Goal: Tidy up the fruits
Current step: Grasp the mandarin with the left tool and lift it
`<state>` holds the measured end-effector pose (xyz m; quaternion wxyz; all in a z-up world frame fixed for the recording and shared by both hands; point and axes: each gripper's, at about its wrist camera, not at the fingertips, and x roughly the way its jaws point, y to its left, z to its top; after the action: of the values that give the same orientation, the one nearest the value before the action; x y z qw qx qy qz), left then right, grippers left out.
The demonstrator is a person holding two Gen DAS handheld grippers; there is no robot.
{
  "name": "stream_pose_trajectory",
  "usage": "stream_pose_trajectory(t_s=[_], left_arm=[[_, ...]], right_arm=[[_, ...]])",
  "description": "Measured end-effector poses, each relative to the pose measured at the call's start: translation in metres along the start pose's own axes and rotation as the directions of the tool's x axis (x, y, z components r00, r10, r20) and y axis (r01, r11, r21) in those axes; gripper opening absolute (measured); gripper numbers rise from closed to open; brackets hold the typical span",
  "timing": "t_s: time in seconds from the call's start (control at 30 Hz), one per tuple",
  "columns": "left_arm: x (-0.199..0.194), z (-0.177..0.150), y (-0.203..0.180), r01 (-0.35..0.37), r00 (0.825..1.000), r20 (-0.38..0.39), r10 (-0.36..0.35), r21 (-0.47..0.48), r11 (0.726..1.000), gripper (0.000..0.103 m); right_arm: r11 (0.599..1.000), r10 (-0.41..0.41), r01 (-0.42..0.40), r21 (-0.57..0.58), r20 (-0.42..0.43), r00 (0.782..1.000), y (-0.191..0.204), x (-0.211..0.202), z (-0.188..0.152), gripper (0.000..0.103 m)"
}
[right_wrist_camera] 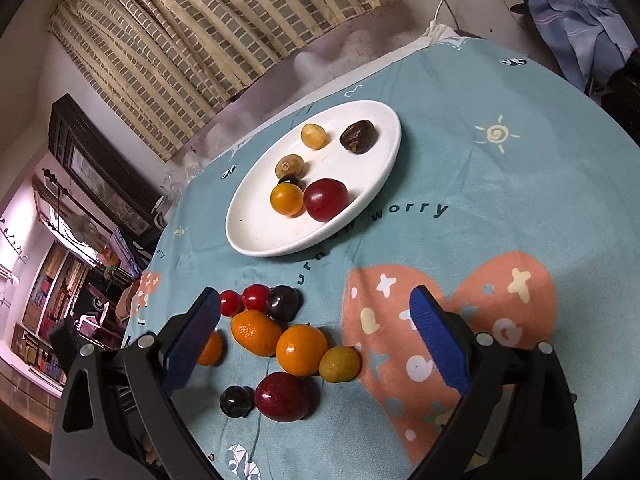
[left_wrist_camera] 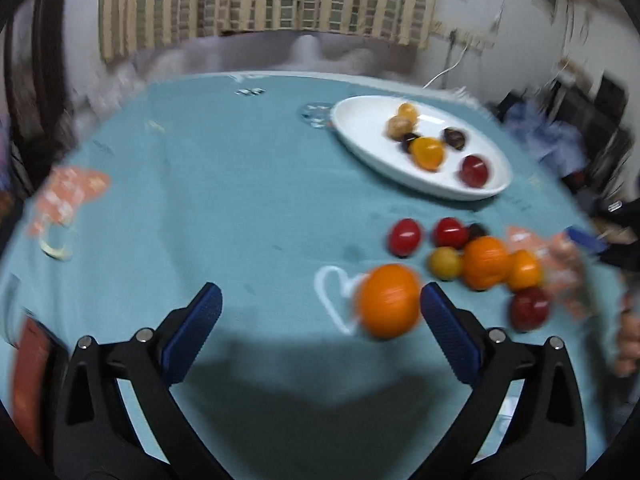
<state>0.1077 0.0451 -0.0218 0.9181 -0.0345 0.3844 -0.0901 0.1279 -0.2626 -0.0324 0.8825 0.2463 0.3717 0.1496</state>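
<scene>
Small round fruits [right_wrist_camera: 296, 350] in orange, red, yellow and dark purple, heaped on the teal-clothed bench [right_wrist_camera: 500, 184], more laid on white plate [right_wrist_camera: 256, 236], left gripper [left_wrist_camera: 320, 306] and right gripper [right_wrist_camera: 316, 310] both spread wide, nothing pinched.

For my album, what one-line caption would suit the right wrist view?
Open tongs hover over loose fruit on a teal tablecloth, beyond it a white plate already holding six pieces.

The left gripper [left_wrist_camera: 320, 304] points downward at a slant, its blue-padded jaws spread wide with nothing pressed between them. The right gripper [right_wrist_camera: 316, 308] tilts down likewise, jaws wide apart and gripping nothing.
</scene>
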Motion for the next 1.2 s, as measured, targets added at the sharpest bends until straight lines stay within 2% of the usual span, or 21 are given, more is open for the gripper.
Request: stream_pose_trajectory(t_s=[0.03,0.23,0.4,0.57,0.63,0.67,0.7,0.8,0.87,0.9,1.03,1.13,1.2], left_arm=[[0.001,0.000,-0.003,0.000,1.000,0.001,0.000,0.014,1.000,0.101],[0.018,-0.009,-0.025,-0.107,0.992,-0.054,0.116,0.144,0.984,0.101],[0.014,-0.008,-0.016,-0.108,0.993,-0.032,0.112,0.111,0.988,0.101],[0.015,-0.004,-0.017,-0.123,0.992,-0.003,0.125,0.117,0.985,0.100],[0.020,-0.004,-0.020,-0.111,0.993,-0.023,0.115,0.130,0.985,0.093],[0.023,-0.005,-0.021,-0.104,0.993,-0.035,0.110,0.140,0.985,0.074],[0.025,-0.005,-0.022,-0.102,0.993,-0.043,0.109,0.149,0.984,0.046],[0.028,-0.006,-0.024,-0.081,0.994,-0.054,0.090,0.155,0.985,0.045],[0.029,-0.006,-0.022,-0.071,0.995,-0.058,0.080,0.145,0.987,0.045],[0.029,-0.006,-0.021,-0.068,0.995,-0.060,0.078,0.143,0.987,0.045],[0.030,-0.006,-0.021,-0.074,0.994,-0.065,0.084,0.147,0.986,0.045],[0.032,-0.005,-0.017,-0.066,0.994,-0.076,0.077,0.127,0.990,0.045],[0.034,-0.005,-0.014,-0.050,0.994,-0.092,0.060,0.109,0.993,0.046]], right_arm=[[1.000,-0.002,0.002,-0.006,0.001,1.000,0.000,0.000,-0.001,0.095],[0.999,-0.011,0.011,-0.036,0.003,1.000,0.006,0.000,-0.002,0.095],[0.999,-0.014,0.014,-0.035,0.001,1.000,0.007,0.000,-0.003,0.095],[0.998,-0.023,0.022,-0.060,-0.014,1.000,0.012,0.004,-0.006,0.095],[0.997,-0.026,0.024,-0.069,-0.019,0.999,0.013,0.006,-0.007,0.095],[0.997,-0.029,0.028,-0.074,-0.021,0.999,0.014,0.006,-0.008,0.095],[0.996,-0.033,0.031,-0.081,-0.022,0.999,0.015,0.007,-0.008,0.095],[0.994,-0.028,0.024,-0.105,-0.032,0.999,0.019,0.006,-0.010,0.095],[0.993,-0.012,0.006,-0.122,-0.044,0.999,0.022,0.007,-0.012,0.088],[0.992,-0.011,0.004,-0.126,-0.054,0.998,0.023,0.008,-0.013,0.081],[0.993,0.003,-0.019,-0.118,-0.139,0.990,0.022,0.025,-0.019,0.072],[0.992,-0.023,0.003,-0.126,-0.159,0.987,0.020,0.029,-0.021,0.070],[0.996,-0.012,-0.005,-0.093,-0.175,0.985,0.013,0.030,-0.021,0.064]])
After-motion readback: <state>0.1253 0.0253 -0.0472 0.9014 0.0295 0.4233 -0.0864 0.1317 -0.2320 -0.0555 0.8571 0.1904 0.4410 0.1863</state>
